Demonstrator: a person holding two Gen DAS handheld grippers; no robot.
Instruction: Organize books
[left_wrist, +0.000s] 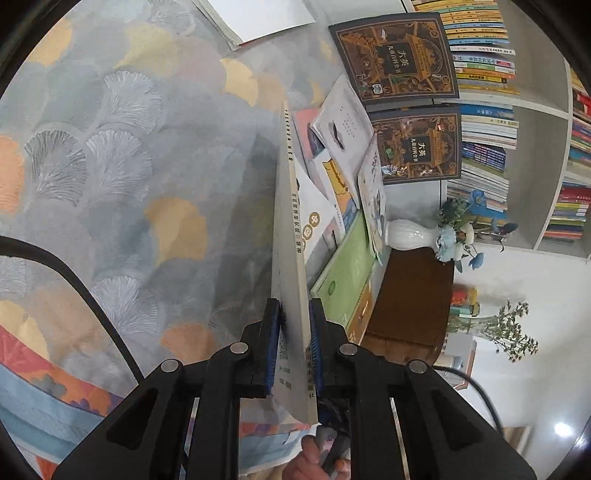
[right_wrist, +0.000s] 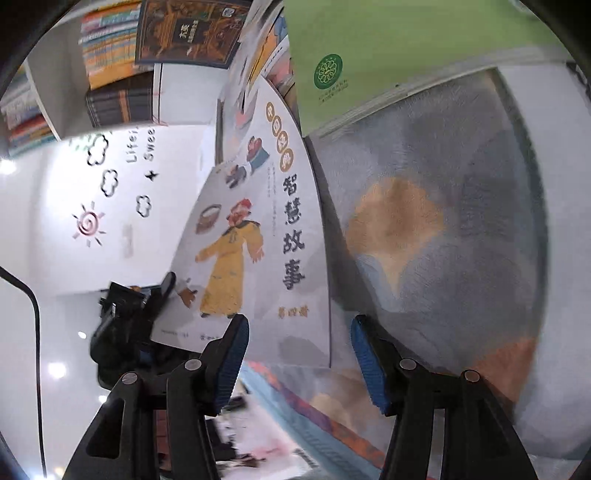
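My left gripper (left_wrist: 294, 306) is shut on a thin white picture book (left_wrist: 291, 221), which the left wrist view shows edge-on, spine up, over the carpet. The right wrist view shows that book's cover (right_wrist: 258, 240), with a yellow-robed figure and dark lettering, and the left gripper (right_wrist: 168, 286) clamped on its far left edge. My right gripper (right_wrist: 299, 325) stands open just below the book's near edge. Its blue pads (right_wrist: 231, 354) do not press on the cover. Behind the held book, several loose books lean in a pile, among them a green one (left_wrist: 347, 269) (right_wrist: 388, 55).
Two dark ornate books (left_wrist: 395, 55) lean against a white bookshelf (left_wrist: 484, 122) packed with books. A white vase with blue flowers (left_wrist: 406, 234) stands on a brown wooden stand (left_wrist: 413, 295). The patterned carpet (left_wrist: 129, 166) spreads to the left. A hand (left_wrist: 314, 458) shows at the bottom edge.
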